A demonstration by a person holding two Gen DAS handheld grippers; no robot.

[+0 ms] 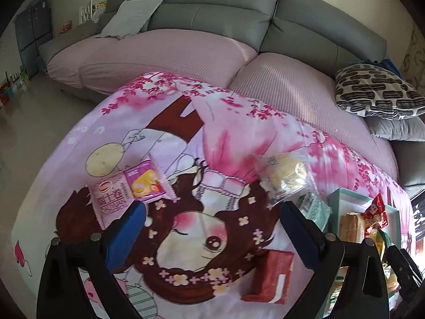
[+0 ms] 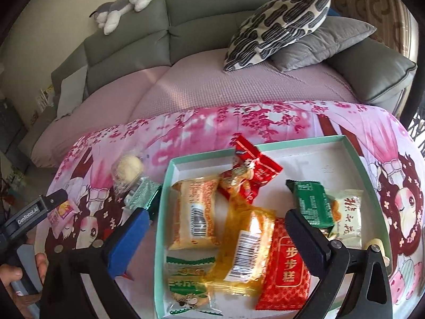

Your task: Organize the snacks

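Your left gripper (image 1: 212, 218) stood with its jaws wide apart and nothing between them, held above the cartoon-print cloth (image 1: 186, 143). Your right gripper (image 2: 215, 228) was likewise spread and empty, poised over the mint-green box (image 2: 356, 148).

The box already held most of the snacks, among them a red packet with gold lettering (image 2: 285, 268), a green packet (image 2: 312, 202) and a yellow cake wrapper (image 2: 195, 212). Outside it you had four items left on the cloth: the pink-and-white packet (image 1: 111, 194) with the small purple packet (image 1: 144, 183) touching it on the left, the clear bag of buns (image 1: 285, 178) near the box, and a red packet (image 1: 271, 276) lying close under the left gripper.

In my judgement the red packet was your nearest pick. You would have done well to lower the left gripper squarely over its narrow width, close on the body and not the crimped edge, and set it in the bare far corner of the box, clear of the right gripper
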